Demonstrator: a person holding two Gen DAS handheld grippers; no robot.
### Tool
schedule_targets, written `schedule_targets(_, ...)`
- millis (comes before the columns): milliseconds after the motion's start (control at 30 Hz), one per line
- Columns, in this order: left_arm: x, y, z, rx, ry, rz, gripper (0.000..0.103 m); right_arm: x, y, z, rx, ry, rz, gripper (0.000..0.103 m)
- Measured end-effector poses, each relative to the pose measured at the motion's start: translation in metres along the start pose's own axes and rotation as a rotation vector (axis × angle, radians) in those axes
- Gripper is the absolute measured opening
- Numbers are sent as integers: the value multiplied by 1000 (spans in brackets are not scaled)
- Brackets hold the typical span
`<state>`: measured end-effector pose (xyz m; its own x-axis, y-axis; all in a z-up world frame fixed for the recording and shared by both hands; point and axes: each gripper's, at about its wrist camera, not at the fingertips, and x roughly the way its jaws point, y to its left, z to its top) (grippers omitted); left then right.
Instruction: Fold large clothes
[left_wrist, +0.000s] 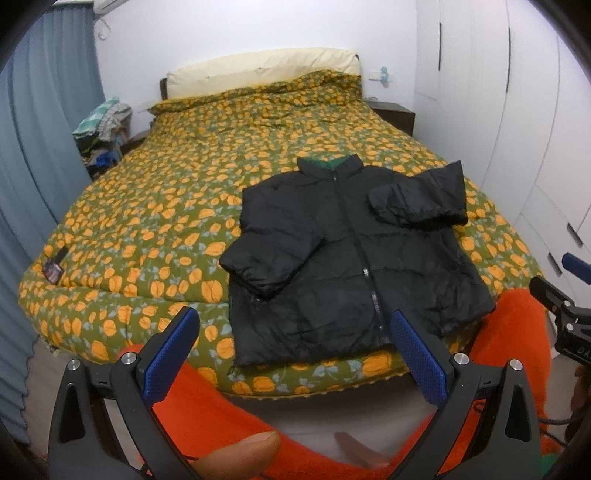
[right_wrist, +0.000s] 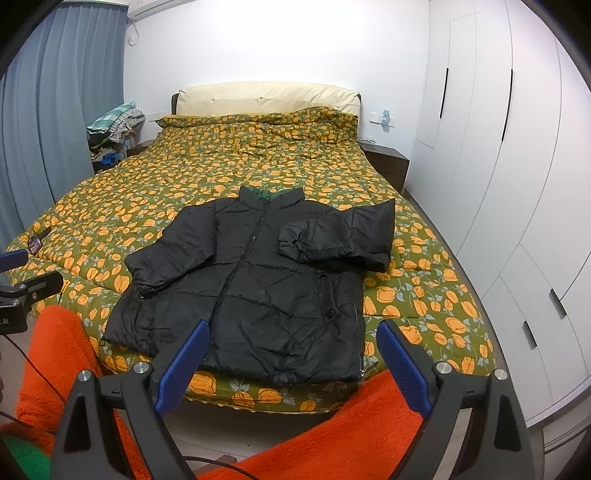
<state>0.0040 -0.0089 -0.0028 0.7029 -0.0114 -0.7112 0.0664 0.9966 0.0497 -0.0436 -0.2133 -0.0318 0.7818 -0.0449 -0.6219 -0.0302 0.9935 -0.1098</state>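
Observation:
A black puffer jacket (left_wrist: 343, 254) lies flat, zipped and front up, near the foot of the bed (left_wrist: 147, 206); it also shows in the right wrist view (right_wrist: 255, 280). Its right sleeve (right_wrist: 343, 236) is folded across the chest, its left sleeve (right_wrist: 166, 254) lies along the body. My left gripper (left_wrist: 293, 321) is open and empty, held in front of the jacket's hem. My right gripper (right_wrist: 291, 332) is open and empty, also short of the hem.
The bed has an orange-flowered green quilt (right_wrist: 207, 166) and a cream headboard (right_wrist: 266, 96). White wardrobes (right_wrist: 517, 184) line the right wall, a nightstand (right_wrist: 388, 162) stands beside the bed, blue curtains (right_wrist: 55, 110) and piled clothes (right_wrist: 114, 122) are left. Orange fleece legs (right_wrist: 351, 417) are below.

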Motion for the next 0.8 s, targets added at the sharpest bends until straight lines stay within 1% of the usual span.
schedule_targets(800,4,-2,7,5,8,-1,103,5,-8,0,24,8,-3,94)
